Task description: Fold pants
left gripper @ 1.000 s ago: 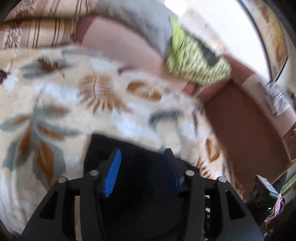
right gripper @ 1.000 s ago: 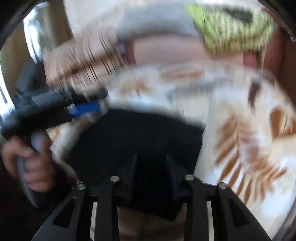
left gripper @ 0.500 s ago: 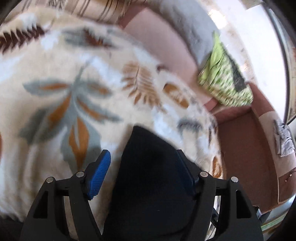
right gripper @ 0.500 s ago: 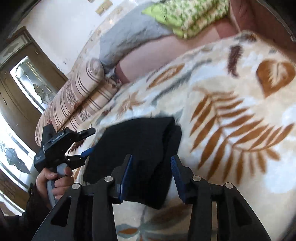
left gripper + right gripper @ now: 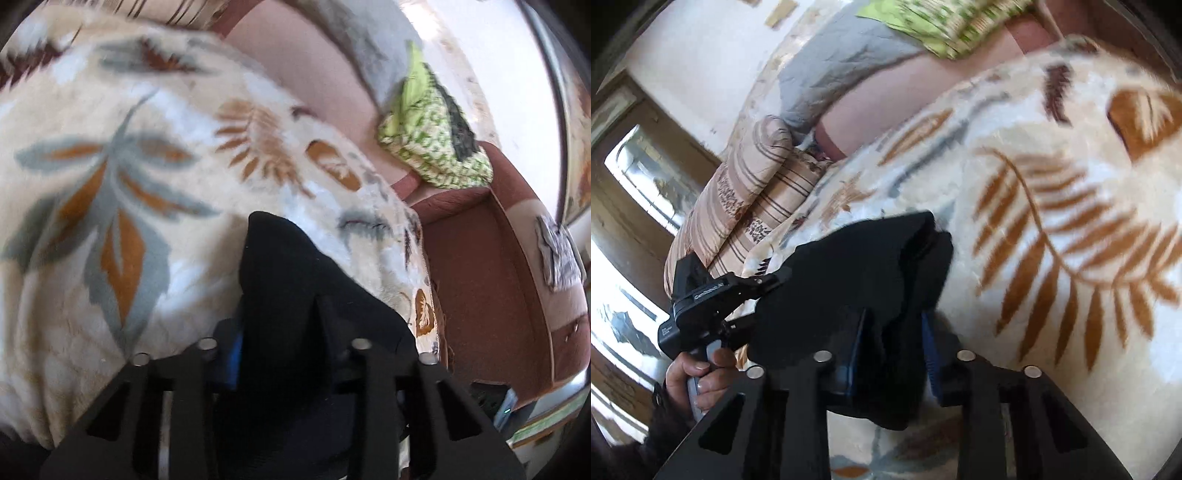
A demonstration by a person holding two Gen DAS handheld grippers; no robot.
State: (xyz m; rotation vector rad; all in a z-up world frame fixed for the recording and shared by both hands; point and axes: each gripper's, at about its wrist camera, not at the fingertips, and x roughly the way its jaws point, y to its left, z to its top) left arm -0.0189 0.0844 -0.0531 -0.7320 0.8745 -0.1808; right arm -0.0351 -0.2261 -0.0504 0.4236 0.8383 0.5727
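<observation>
Near the blanket's (image 5: 110, 229) right edge, the folded black pants (image 5: 857, 280) lie bunched; both the left gripper (image 5: 280, 332) and right gripper (image 5: 892, 332), parted half a second ago, now pinch the cloth.

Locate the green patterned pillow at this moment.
The green patterned pillow lies upper right in the left wrist view, beyond the leaf-print blanket, beside the grey cushion.

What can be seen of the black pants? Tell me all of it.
The black pants are plain dark soft cloth, bunched into a thick multi-layered bundle above the leaf-patterned blanket. The right gripper is shut on one edge, the left gripper on another. In the left wrist view a rounded fold sticks up. No waistband, pockets or seams show.
</observation>
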